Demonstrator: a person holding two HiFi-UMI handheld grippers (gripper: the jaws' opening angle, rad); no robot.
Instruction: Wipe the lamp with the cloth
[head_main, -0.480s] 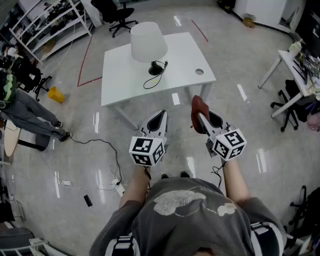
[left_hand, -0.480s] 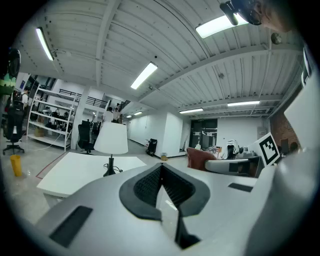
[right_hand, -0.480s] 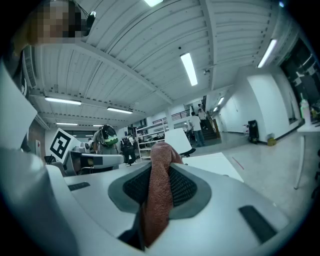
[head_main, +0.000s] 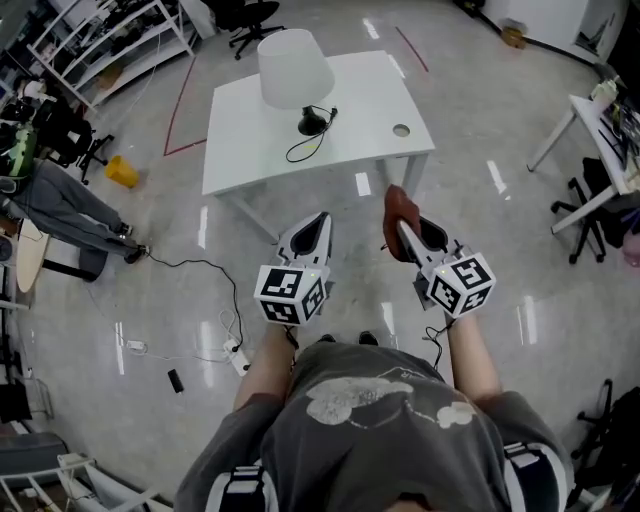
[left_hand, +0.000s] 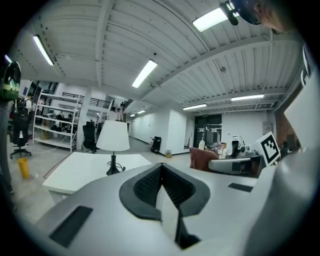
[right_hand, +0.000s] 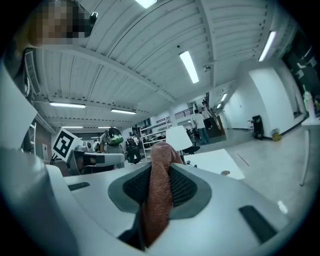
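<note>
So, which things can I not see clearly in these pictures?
- Lamp stem: head view, hidden under its own shade.
- Cloth lower end: right gripper view, buried between the fingers of the right gripper.
- Lamp cable plug: head view, too small.
- Table far legs: head view, covered by the tabletop.

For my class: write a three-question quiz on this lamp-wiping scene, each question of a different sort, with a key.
1. Multiple choice: where does the lamp stand? A: on the white table. B: on the floor. C: on a shelf.
2. True or false: the left claw grips the lamp.
3. Fill in: the right claw is shut on the ____.

Key: 1 A; 2 false, it is shut on nothing and short of the table; 3 cloth.
</note>
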